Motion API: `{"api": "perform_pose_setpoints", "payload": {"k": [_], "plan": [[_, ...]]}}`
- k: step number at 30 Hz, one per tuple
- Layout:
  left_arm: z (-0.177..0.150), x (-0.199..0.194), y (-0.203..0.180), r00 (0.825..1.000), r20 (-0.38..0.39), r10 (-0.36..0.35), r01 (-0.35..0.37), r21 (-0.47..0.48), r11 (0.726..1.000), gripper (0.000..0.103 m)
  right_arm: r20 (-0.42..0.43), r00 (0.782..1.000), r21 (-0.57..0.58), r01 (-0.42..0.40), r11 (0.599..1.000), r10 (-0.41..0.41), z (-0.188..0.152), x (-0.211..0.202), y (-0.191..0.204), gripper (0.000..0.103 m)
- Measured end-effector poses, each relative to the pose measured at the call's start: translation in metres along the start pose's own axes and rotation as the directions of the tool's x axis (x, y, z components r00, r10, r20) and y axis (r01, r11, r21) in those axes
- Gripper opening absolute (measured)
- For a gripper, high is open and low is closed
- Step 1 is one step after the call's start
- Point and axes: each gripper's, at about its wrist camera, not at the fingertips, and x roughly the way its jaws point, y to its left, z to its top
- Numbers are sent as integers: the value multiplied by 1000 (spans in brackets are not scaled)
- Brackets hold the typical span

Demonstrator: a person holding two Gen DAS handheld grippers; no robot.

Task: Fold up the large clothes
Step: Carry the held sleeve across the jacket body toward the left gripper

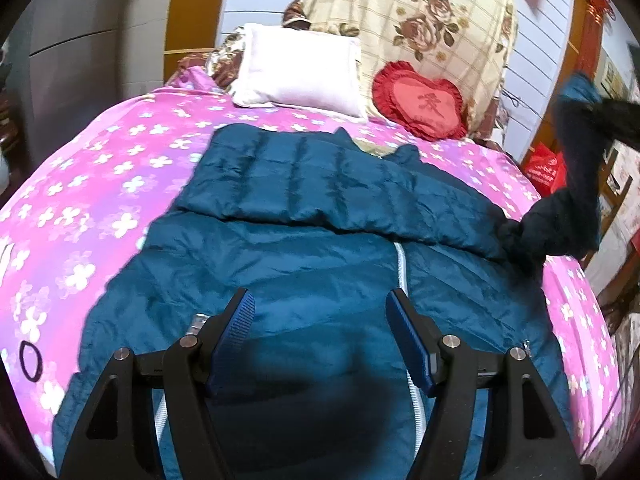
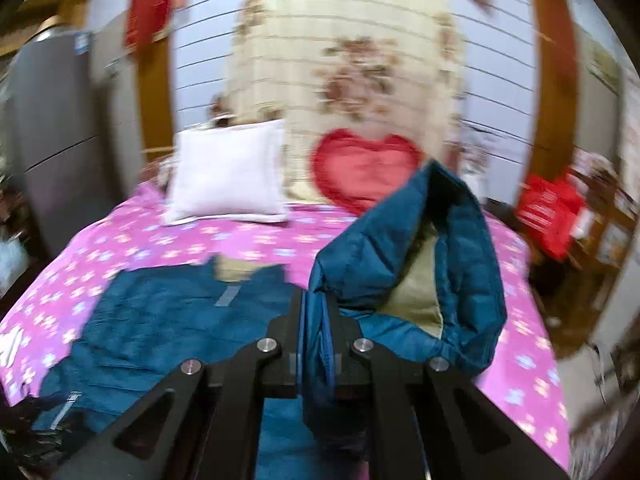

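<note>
On the bed's pink flowered cover, well to my left, lay a small dark hair loop. Over the middle my left gripper hovered with its ribbed blue pads wide apart and nothing between them, above the teal quilted jacket, which lay spread flat, puffy and softly creased, its pale zipper running down the front and one sleeve folded across the chest. Farther back a white pillow leaned beside a frilled red heart cushion against a cream, rose-printed blanket draped over the headboard. To the right my right gripper was clamped tight on the jacket's other sleeve, lifted clear of the bed, its beige lining showing. Behind were a pale ribbed wall and red hangings, blurred.
</note>
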Motion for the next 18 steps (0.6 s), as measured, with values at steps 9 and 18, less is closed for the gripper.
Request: {"api": "perform_pose_setpoints", "payload": {"k": [9, 18], "plan": [[-3, 7, 42, 1000, -3, 23, -24, -67, 998, 50, -97, 966, -110, -250, 962, 240, 15, 89, 171, 6], [-2, 9, 60, 1000, 11, 25, -24, -84, 996, 50, -235, 938, -126, -290, 949, 256, -6, 150, 223, 46]]}}
